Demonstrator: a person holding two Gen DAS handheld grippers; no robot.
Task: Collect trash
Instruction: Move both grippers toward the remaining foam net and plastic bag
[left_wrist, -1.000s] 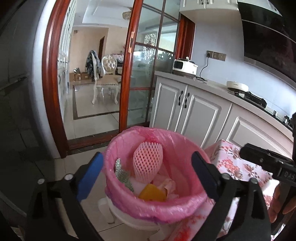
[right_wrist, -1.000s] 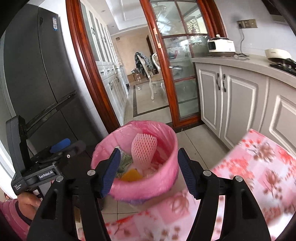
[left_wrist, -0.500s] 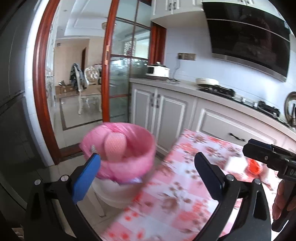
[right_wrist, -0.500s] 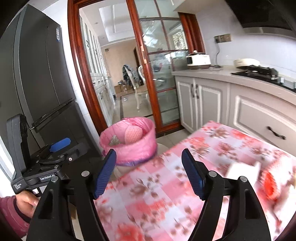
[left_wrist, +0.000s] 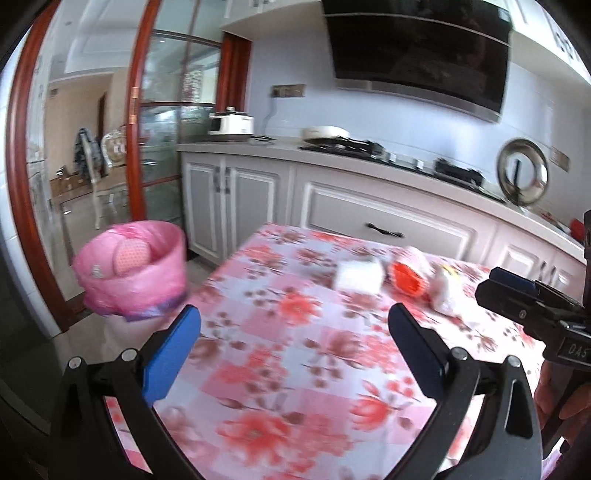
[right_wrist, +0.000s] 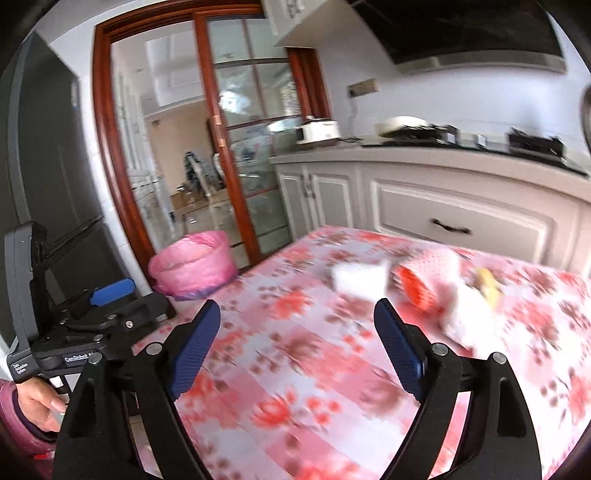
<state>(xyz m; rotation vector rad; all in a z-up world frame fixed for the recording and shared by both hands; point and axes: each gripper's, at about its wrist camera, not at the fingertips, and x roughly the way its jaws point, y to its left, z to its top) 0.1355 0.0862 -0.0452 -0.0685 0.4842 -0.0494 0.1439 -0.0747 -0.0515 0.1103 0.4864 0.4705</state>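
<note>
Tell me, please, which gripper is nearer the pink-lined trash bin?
Left. The left gripper hangs over the table corner beside the pink-lined trash bin; the right gripper sits farther along the floral tablecloth, toward the white square scrap.

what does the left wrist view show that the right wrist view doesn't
Only the left wrist view shows the round metal lid propped on the counter and the whole range hood.

Only the right wrist view shows the dark fridge, the person's left hand and a yellow scrap in the trash.

Both show the pink-lined bin, the floral tablecloth, the white wad and the red item in foam net. The left claw and right claw are open and empty.
</note>
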